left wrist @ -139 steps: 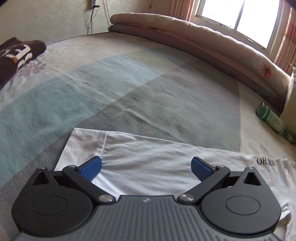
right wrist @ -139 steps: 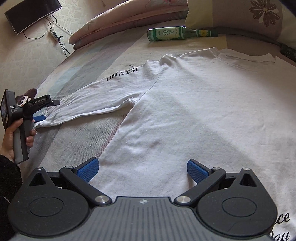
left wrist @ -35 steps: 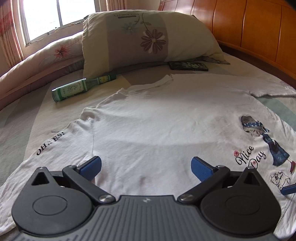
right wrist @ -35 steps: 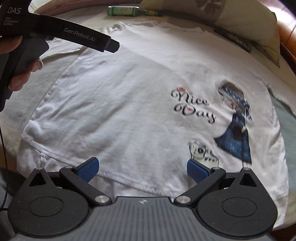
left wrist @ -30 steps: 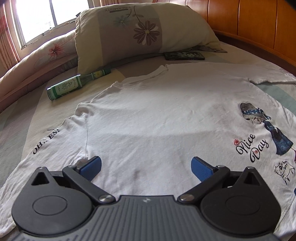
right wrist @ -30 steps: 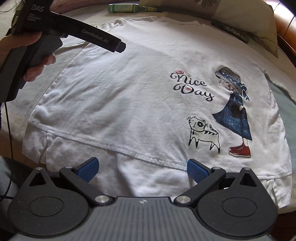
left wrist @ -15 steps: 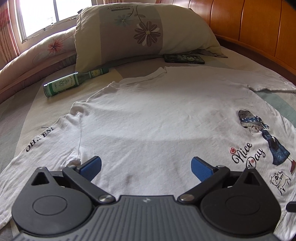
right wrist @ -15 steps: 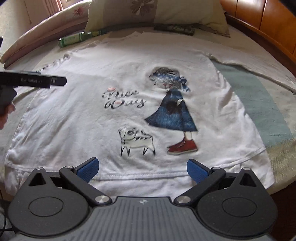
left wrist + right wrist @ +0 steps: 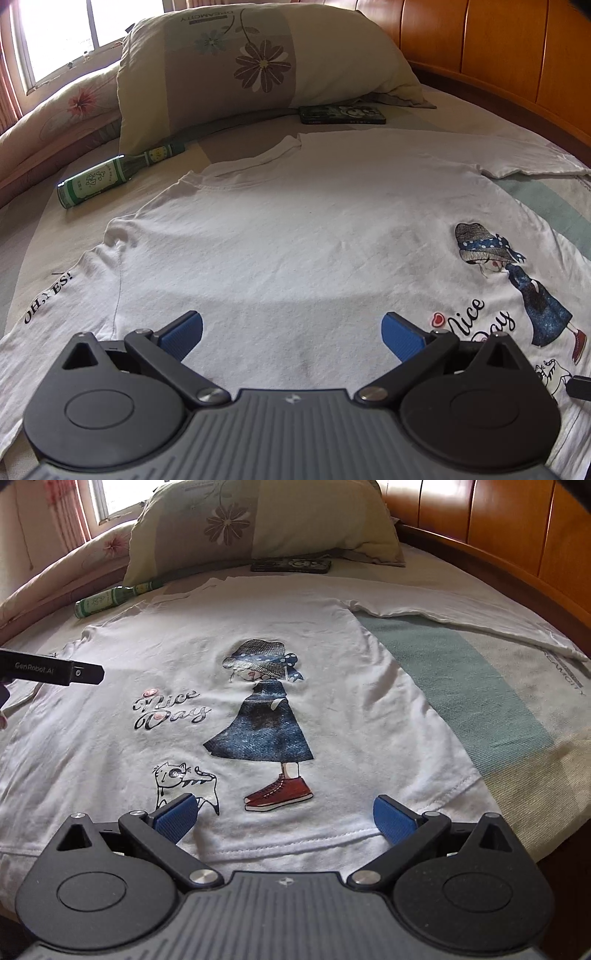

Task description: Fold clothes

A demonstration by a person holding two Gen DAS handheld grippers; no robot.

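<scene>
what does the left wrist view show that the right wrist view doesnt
Only the left wrist view shows the "OH,YES!" sleeve print and the open left gripper head-on.

Only the right wrist view shows the shirt's bottom hem, the whole cat print, the red sneakers and the open right gripper.

Both show the white t-shirt, green bottle, flowered pillow and dark phone.

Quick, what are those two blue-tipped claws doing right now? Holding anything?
Left gripper: open, holding nothing, above the white T-shirt.
Right gripper: open, holding nothing, near the shirt's bottom hem.
</scene>
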